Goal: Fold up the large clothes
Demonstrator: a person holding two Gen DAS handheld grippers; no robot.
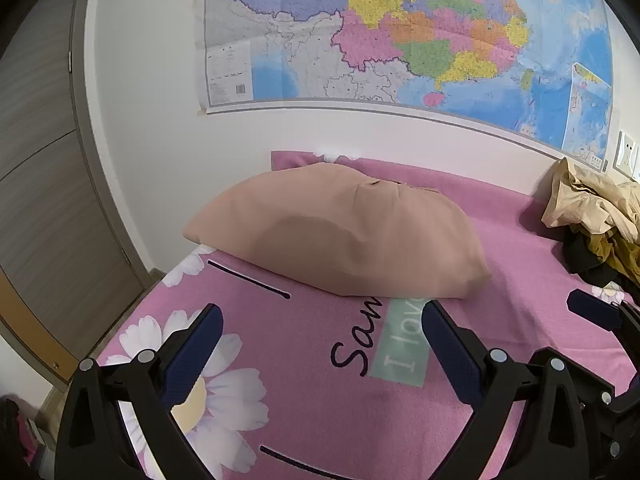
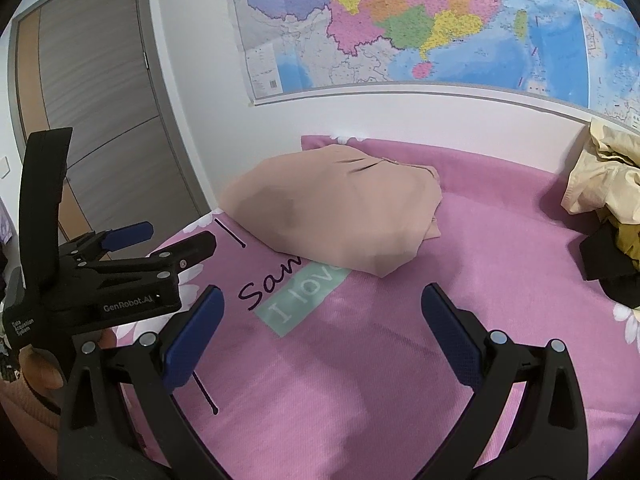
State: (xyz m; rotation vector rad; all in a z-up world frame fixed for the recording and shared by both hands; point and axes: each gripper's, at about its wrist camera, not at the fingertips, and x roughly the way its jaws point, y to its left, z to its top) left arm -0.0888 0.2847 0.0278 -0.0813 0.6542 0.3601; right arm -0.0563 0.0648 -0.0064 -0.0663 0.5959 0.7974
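A folded peach-tan garment (image 1: pixel 340 232) lies in a neat bundle on the pink bedspread (image 1: pixel 320 400), near the wall; it also shows in the right wrist view (image 2: pixel 336 208). A heap of unfolded clothes (image 1: pixel 596 216), cream, mustard and black, lies at the far right (image 2: pixel 608 200). My left gripper (image 1: pixel 320 320) is open and empty above the bedspread, just short of the folded bundle. My right gripper (image 2: pixel 322 304) is open and empty, also short of the bundle. The left gripper shows at the left of the right wrist view (image 2: pixel 176 236).
The bedspread has daisy prints and lettering (image 2: pixel 304 296). A wall map (image 1: pixel 400 40) hangs above the bed. A grey wardrobe door (image 2: pixel 104 120) stands to the left. The bed's left edge (image 1: pixel 136 312) drops to the floor. Wall sockets (image 1: pixel 628 156) sit at far right.
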